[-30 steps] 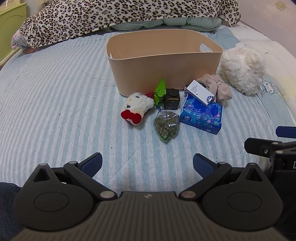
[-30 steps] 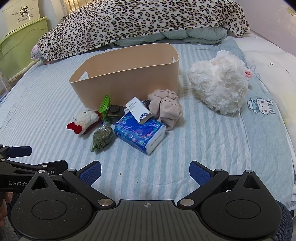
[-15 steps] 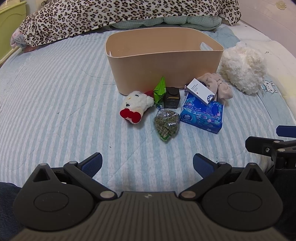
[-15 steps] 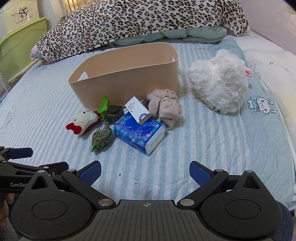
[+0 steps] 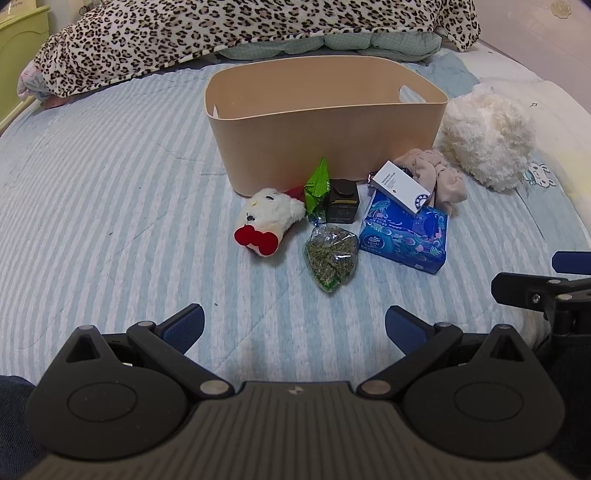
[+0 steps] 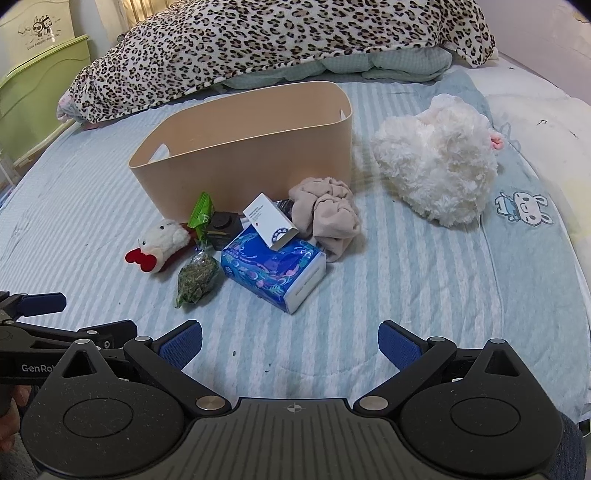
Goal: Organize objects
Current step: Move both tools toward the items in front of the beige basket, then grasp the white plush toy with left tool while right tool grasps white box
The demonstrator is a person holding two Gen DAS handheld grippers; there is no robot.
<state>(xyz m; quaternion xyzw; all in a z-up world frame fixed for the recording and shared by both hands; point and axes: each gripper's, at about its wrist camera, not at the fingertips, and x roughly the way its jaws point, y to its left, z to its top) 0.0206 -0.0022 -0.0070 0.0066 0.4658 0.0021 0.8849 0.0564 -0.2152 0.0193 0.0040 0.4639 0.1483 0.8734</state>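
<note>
A beige bin stands on the striped bed. In front of it lie a white plush with a red bow, a green packet, a small black box, a clear bag of dried herbs, a blue tissue pack with a white box on top, and a beige cloth. My left gripper and right gripper are open and empty, short of the pile.
A large fluffy white plush lies right of the bin. A leopard-print blanket covers the far end of the bed. A green headboard stands at the far left. The right gripper shows at the left view's right edge.
Both grippers have crept slightly forward toward the pile. Both stay open and empty. The objects have not moved.
</note>
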